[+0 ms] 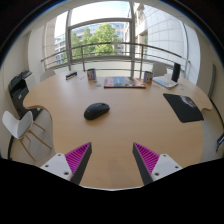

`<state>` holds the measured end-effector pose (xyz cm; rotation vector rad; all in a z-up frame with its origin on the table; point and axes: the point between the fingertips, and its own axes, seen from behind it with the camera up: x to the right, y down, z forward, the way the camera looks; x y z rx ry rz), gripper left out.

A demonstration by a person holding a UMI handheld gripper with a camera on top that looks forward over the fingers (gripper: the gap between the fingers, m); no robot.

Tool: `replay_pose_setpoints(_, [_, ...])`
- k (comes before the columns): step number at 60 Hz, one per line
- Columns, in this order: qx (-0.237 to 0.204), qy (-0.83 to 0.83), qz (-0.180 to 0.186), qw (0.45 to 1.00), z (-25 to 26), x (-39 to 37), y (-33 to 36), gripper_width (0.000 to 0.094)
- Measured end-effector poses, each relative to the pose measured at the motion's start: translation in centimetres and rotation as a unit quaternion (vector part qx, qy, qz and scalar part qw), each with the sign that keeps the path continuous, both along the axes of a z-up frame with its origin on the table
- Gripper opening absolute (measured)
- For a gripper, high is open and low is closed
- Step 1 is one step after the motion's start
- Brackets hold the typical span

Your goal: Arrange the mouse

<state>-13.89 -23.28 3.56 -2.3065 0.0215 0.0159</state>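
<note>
A black computer mouse (96,110) lies on the round wooden table (120,125), well ahead of my fingers and a little to the left. A dark mouse pad (184,108) lies on the table to the right, far from the mouse. My gripper (112,160) is open and empty, held above the table's near part, with its purple pads (77,157) wide apart.
A white chair (20,125) stands at the table's left edge and a dark chair (20,90) behind it. A flat red-brown object (125,82) and small upright items lie at the table's far side by the window. A white device (166,81) sits far right.
</note>
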Motion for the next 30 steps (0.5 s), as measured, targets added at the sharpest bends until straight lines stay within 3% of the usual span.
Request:
replay_pose_setpoints(10, [0.014, 0.013, 0.016, 1.0, -2.6, -6.0, 9.1, 0.0844])
replay_pose_setpoints(30, [0.004, 0.024, -0.009, 1.0, -4.9, -8.6, 20.0, 0.0835])
